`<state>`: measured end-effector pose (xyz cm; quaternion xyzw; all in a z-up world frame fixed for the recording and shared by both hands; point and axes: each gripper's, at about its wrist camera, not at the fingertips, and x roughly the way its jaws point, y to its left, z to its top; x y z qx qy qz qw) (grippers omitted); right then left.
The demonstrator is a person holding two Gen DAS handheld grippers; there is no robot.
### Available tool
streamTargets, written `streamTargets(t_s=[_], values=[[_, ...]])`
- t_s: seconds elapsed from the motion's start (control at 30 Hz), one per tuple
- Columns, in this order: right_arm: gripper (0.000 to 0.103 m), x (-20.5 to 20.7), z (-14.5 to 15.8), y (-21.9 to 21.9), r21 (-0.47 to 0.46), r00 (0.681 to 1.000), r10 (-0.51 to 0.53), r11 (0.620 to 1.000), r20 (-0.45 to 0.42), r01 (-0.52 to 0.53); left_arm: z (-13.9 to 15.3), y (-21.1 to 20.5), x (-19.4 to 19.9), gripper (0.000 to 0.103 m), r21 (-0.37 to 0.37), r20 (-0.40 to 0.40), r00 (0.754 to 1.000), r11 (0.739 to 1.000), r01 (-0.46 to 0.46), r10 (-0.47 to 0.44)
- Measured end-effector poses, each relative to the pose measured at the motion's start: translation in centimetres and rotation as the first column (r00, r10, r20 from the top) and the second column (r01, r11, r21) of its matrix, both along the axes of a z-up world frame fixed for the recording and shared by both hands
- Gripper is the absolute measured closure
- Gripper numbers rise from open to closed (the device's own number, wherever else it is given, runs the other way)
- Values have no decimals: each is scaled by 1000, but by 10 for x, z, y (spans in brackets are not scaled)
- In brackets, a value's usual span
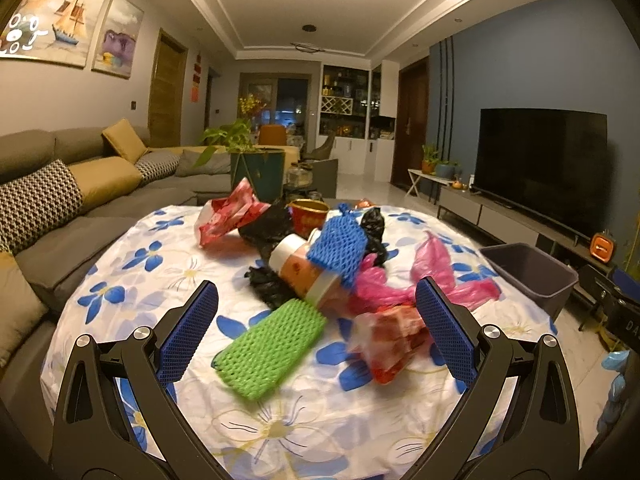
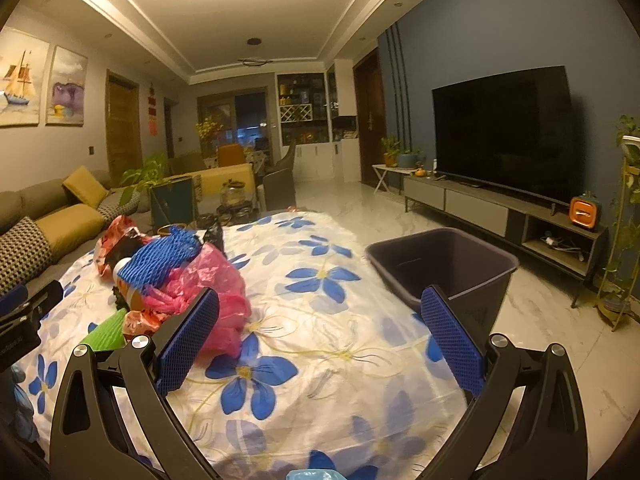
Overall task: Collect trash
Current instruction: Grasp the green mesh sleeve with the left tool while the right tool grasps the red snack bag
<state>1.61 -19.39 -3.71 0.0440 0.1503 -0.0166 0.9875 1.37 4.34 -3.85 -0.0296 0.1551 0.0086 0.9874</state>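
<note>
Left wrist: both grippers (image 1: 316,320) (image 2: 320,332) spread; green foam net (image 1: 272,346) before heaped bags, bin (image 1: 532,272) aside

We see a soft printed cloth (image 1: 180,256) over the counter, foamy green netting (image 1: 272,346), crinkly glossy pink plastic bag (image 2: 216,280), and a matt dark plastic bin (image 2: 448,264); rough blue pads (image 1: 188,332).

white cloth (image 1: 168,264) with blue flowers; green foam net (image 1: 272,348), blue foam net (image 1: 338,250), pink bag (image 2: 216,292).
</note>
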Motion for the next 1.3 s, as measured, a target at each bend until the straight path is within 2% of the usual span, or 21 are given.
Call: streamTargets(t_s=[0.17, 0.27, 0.63, 0.87, 0.93, 1.07, 1.13, 1.27, 1.3], values=[[5, 16, -11, 11, 5, 999, 46, 999, -24, -46, -17, 5, 11, 12, 30, -29, 1000, 1000, -8, 9], [6, 22, -17, 19, 12, 996, 79, 997, -28, -79, -29, 14, 22, 20, 9, -72, 997, 1000, -9, 10], [6, 40, -43, 73, 26, 954, 300, 954, -27, -299, -51, 49, 32, 22, -27, -92, 994, 998, -60, 58], [6, 53, -54, 107, 13, 922, 385, 923, -23, -385, -59, 68, 33, 22, -44, -102, 991, 995, -92, 87], [11, 57, -58, 115, 1, 917, 399, 917, -33, -399, -62, 76, 34, 22, -54, -106, 990, 993, -104, 98], [13, 63, -65, 123, 12, 905, 422, 907, -51, -422, -68, 85, 35, 22, -70, -116, 987, 990, -123, 114], [24, 66, -68, 126, 10, 901, 430, 903, -60, -430, -71, 88, 36, 22, -74, -121, 986, 989, -127, 117], [34, 70, -73, 131, 14, 888, 453, 891, -74, -454, -75, 91, 39, 22, -79, -130, 985, 990, -121, 110], [42, 71, -74, 132, 17, 880, 467, 884, -81, -467, -76, 92, 40, 22, -80, -131, 985, 990, -120, 109]])
